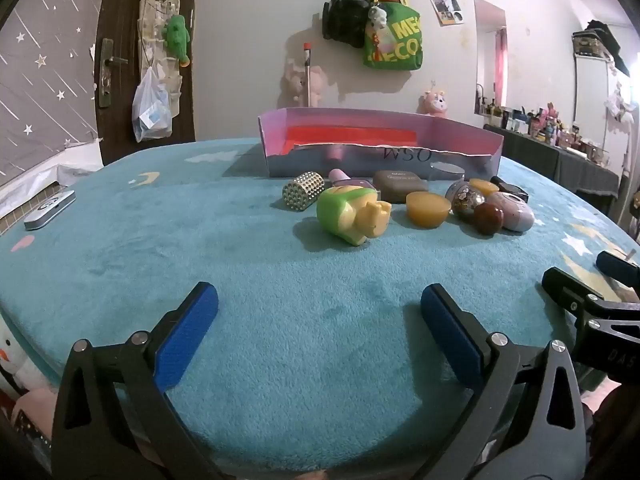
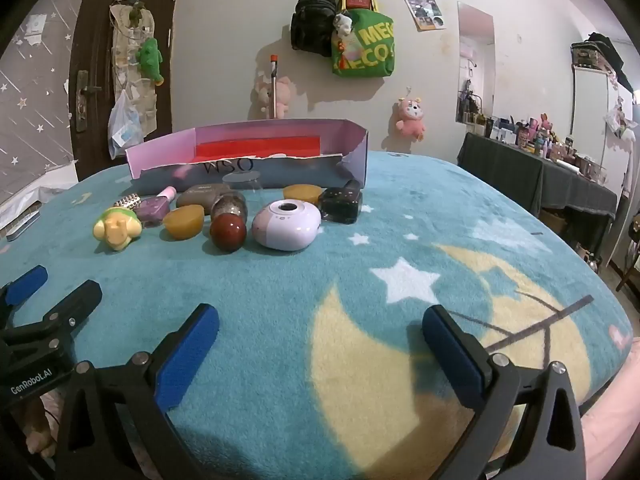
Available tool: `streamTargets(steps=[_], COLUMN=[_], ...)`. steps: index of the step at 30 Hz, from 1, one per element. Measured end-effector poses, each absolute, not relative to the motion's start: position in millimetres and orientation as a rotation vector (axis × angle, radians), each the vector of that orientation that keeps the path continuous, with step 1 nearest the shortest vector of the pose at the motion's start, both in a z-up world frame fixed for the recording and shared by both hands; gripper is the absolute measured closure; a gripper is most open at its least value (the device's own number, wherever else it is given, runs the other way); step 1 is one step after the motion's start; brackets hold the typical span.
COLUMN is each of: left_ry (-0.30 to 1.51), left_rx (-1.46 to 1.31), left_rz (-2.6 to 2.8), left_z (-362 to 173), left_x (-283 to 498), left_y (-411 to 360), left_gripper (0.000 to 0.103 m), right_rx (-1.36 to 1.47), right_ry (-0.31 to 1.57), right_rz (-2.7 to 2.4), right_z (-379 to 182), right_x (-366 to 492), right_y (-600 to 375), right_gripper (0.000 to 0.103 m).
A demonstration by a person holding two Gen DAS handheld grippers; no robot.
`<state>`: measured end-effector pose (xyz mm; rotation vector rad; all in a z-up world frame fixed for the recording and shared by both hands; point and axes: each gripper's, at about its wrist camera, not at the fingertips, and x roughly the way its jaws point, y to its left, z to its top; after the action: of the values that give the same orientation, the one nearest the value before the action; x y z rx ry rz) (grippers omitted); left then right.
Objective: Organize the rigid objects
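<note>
Several small rigid objects lie in a cluster on the teal blanket in front of an open pink cardboard box (image 1: 460,158) (image 2: 356,148). Among them are a green and yellow toy (image 1: 352,214) (image 2: 117,229), a studded silver cylinder (image 1: 303,191), amber half-rounds (image 1: 427,209) (image 2: 185,221), a red-brown ball (image 1: 489,218) (image 2: 228,233), a pale pink rounded device (image 1: 514,212) (image 2: 287,226), a brown case (image 1: 398,185) and a dark bottle (image 2: 342,205). My left gripper (image 1: 319,312) is open and empty, well short of the toy. My right gripper (image 2: 320,332) is open and empty over the blanket's moon print.
A silver tin (image 1: 49,210) lies at the blanket's left edge. The right gripper's body (image 1: 592,304) shows at the left view's right side; the left gripper's body (image 2: 40,320) shows at the right view's left. A cluttered dark table (image 2: 552,168) stands at the right.
</note>
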<state>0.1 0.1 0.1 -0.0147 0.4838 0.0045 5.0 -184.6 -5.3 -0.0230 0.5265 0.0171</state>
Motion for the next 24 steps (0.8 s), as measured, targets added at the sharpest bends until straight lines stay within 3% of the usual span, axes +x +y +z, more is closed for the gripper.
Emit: streamTargets(steps=[24], left_ry=[0.482], left_rx=[-0.015], left_rz=[0.003], left_z=[0.2], left_x=[-0.1], left_y=[-0.1], left_gripper=[0.000], right_rx=[-0.024], right_ry=[0.534], right_rz=[0.017], right_z=[-6.3], right_x=[5.6], right_y=[-183.9], right_gripper=[0.000])
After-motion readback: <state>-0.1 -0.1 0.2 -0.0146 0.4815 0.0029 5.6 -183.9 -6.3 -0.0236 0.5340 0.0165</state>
